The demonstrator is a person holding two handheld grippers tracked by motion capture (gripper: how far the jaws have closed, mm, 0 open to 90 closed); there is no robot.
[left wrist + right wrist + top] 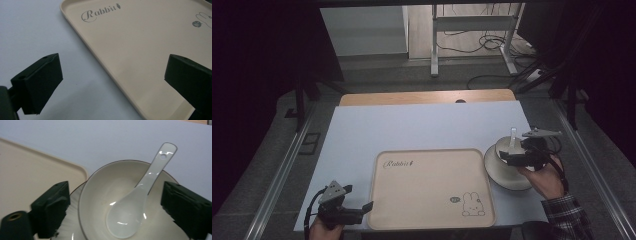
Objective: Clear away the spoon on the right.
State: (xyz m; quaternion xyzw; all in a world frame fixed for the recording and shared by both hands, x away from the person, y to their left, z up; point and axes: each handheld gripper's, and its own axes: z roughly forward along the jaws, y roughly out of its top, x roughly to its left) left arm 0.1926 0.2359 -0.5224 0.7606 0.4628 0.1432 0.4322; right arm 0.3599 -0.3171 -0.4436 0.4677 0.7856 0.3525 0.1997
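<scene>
A beige tray (432, 187) printed with "Rabbit" and a bunny lies at the table's near middle. My left gripper (364, 210) is at its near left corner. In the left gripper view the gripper (113, 72) is open, its jaws straddling the rim of the tray (140, 45) with nothing gripped. Right of the tray, a white bowl (504, 150) stands on a white plate (507, 177), with a white ceramic spoon (513, 137) in it. My right gripper (115, 202) is open, one jaw on either side of the bowl (100, 187). The spoon (135, 207) rests inside, and the plate (72, 220) shows beneath.
The white tabletop (422, 125) stretches bare behind the tray, and a wooden strip (427, 97) runs along its far edge. The plate sits close to the table's right edge. Metal rails run along both sides on the floor.
</scene>
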